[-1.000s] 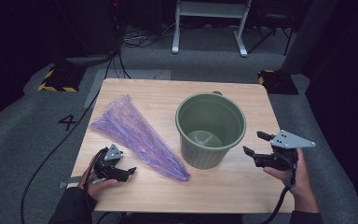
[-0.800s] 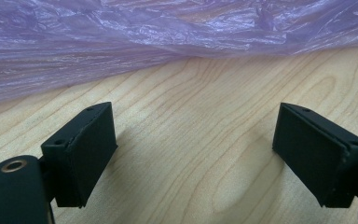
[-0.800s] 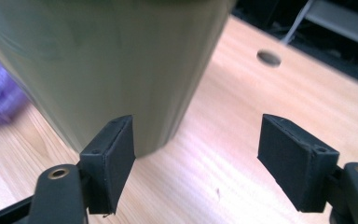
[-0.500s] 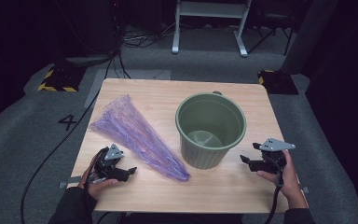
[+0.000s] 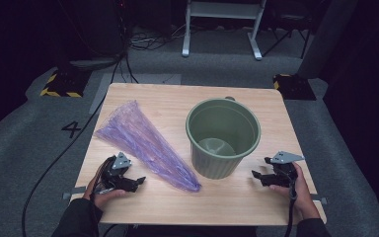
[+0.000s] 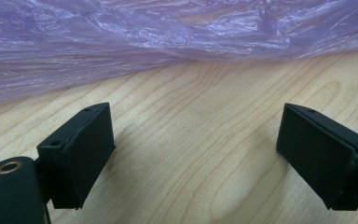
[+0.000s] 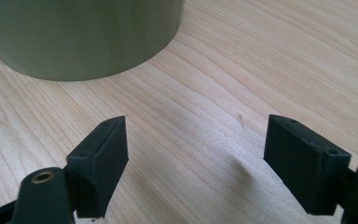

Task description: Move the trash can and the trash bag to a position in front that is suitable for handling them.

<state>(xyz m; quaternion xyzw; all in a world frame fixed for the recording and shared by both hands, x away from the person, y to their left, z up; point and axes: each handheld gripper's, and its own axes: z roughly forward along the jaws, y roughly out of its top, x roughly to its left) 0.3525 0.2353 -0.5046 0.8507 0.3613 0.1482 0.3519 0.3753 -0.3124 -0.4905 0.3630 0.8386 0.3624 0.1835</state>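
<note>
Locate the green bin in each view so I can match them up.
High view: green bin stands upright right of centre on the table.
Left gripper view: purple plastic bag across the top, beyond the jaws.
Right gripper view: bin's lower wall at top left.
Shared landmark: the light wood tabletop.

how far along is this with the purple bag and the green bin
Nothing looks done: the purple bag lies flat on the table, the green bin stands unlined. Both tongs rest open and hold nothing, left tongs by the bag, right tongs by the bin. Picking up and fitting the bag probably remain.
</note>
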